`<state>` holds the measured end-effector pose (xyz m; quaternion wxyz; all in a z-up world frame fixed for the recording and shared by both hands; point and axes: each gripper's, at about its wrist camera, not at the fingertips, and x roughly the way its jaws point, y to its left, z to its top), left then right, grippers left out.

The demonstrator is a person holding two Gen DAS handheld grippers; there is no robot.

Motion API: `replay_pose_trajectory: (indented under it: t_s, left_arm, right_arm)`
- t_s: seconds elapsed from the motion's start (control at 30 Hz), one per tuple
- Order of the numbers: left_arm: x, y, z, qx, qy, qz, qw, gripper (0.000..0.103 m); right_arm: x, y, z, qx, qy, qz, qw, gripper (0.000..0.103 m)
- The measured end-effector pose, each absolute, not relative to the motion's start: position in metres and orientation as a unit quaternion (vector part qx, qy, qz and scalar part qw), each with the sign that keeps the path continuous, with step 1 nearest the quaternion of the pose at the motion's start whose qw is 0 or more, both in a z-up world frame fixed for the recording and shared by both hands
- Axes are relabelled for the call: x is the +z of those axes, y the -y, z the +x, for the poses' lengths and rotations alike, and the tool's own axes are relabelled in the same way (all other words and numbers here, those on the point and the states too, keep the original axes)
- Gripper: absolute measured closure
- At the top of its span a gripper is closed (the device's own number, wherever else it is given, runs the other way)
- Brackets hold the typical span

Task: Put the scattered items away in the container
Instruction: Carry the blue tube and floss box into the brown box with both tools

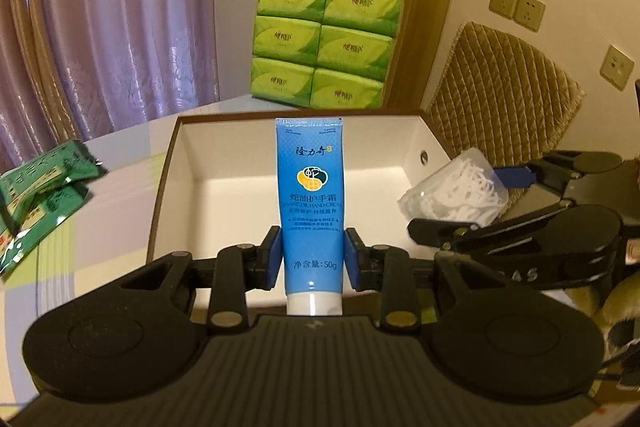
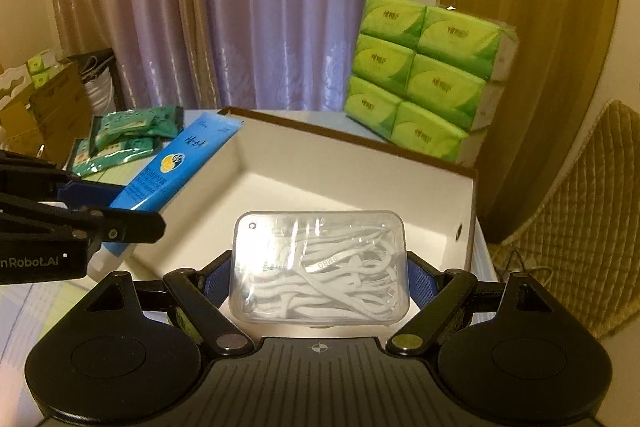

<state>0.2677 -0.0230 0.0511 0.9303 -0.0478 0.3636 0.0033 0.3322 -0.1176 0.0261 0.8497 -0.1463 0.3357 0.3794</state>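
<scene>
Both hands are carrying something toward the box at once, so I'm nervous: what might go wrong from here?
1. The left gripper holds the blue tube low, near its cap, so the long upper end may swing or slip.
2. The clear floss case in the right gripper is smooth and could slide out.
3. The grippers sit close over the box and may bump.

One blue tube (image 1: 310, 203), one clear floss box (image 2: 320, 269), one white container (image 1: 192, 163), six green tissue packs (image 1: 324, 43), about three green sachets (image 1: 36, 203) at left.

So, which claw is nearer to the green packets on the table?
Left. The left claw, holding the blue tube, is beside the green packets; the right claw, holding the clear floss box, is farther away.
</scene>
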Motion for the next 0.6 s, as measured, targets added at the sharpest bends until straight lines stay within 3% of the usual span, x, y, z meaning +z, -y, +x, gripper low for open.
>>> replay_pose_trajectory:
  t_s: [0.6]
  left_arm:
    - [-0.019, -0.003, 0.363, 0.017, -0.452, -0.093, 0.887, 0.076]
  right_arm:
    - [-0.044, 0.075, 0.413, 0.380, -0.444, -0.180, 0.791, 0.020]
